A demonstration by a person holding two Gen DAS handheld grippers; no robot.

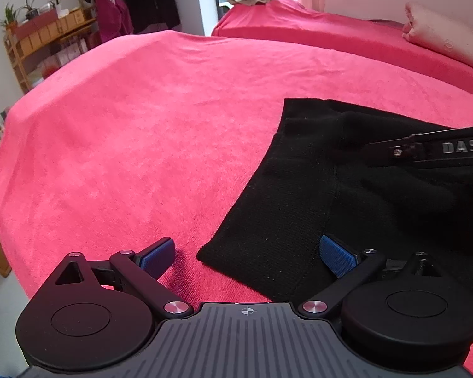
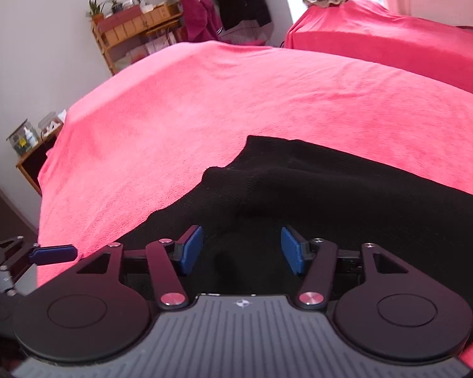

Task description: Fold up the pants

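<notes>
Left gripper (image 1: 247,256): angled down over the near edge of the bed, jaws spread wide; one blue pad (image 1: 157,256) hangs above the pink cover, the other above a corner of the black pants, neither pad pressing the cloth.
Right gripper (image 2: 241,250): tilted down over the dark fabric, jaws parted with cloth below the gap but nothing pinched between the pads.
Pants (image 1: 347,195): black, lying flat on the pink bed cover (image 1: 142,126), a folded layer on top, a seam running down to the near hem.
Seen from the other side: the right gripper's arm, lettered "DAS", crosses the right edge of the left wrist view; the left gripper's blue pad shows at the lower left of the right wrist view.
Cut off: the pants run out of both views to the right, so their full length is unseen.
Hard to make out: folds in the black cloth, nearly lost in shadow; whether the right gripper's pads touch the fabric.
Background: wooden shelf (image 2: 135,28) with potted plants, hanging clothes, a second pink-covered bed (image 1: 331,28).
</notes>
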